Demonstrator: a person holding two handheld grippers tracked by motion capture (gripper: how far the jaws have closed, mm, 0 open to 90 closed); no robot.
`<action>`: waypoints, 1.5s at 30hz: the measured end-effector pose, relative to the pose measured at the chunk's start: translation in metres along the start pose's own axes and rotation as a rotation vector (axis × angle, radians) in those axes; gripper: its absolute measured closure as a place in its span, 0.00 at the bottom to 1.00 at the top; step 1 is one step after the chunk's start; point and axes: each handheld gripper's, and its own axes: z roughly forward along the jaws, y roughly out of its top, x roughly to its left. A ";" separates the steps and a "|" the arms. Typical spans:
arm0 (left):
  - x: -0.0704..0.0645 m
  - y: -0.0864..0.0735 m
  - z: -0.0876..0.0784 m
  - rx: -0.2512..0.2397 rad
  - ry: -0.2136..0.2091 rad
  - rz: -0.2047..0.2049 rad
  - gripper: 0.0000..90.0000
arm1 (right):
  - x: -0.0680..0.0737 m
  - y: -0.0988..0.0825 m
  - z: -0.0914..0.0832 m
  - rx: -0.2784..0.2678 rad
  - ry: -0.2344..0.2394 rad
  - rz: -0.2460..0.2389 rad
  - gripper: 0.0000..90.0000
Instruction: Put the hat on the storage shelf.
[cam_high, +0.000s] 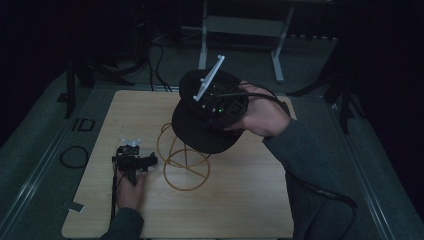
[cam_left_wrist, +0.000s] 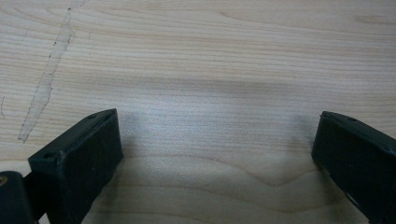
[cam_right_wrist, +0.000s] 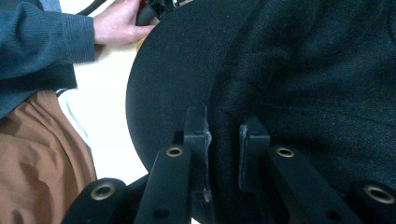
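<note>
Hands first, nearest to me: my left gripper (cam_high: 134, 161) is parked flat on the near-left part of the table (cam_high: 240, 200), and in the left gripper view its jaws stand wide apart over bare wood grain with nothing between them. So that one is released and idle.

A bit farther in and to the right sits the wire stand (cam_high: 182, 159), a yellowish loopy frame resting on the tabletop just right of the left gripper, close but not touching as far as I can tell.

Farther still, above and right of it, is the black cap (cam_high: 200, 127). My right gripper (cam_right_wrist: 223, 140) has it pinched: in the right gripper view the two jaws are clenched on a fold of dark fabric right where the brim meets the crown. From the high view the cap hangs tilted, brim pointing down and toward the near-left, with its lower edge right over the top of the wire stand.

That's the relation I care about. The stand lies below and near-left of the cap, so I reckon the cap has to come down along that line with the crown opening facing the wire loops. Right hand is the one doing it; left is nearer the stand if it needs steadying.
</note>
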 end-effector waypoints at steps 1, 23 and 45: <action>0.000 0.000 0.000 0.000 0.000 0.000 0.01 | 0.001 0.001 0.000 0.002 0.001 -0.003 0.86; 0.000 0.000 0.000 -0.002 0.000 -0.003 0.01 | 0.021 0.022 0.010 0.010 0.038 -0.067 0.85; 0.000 0.000 0.000 -0.004 0.000 -0.006 0.01 | 0.033 0.035 0.033 0.044 0.074 -0.112 0.85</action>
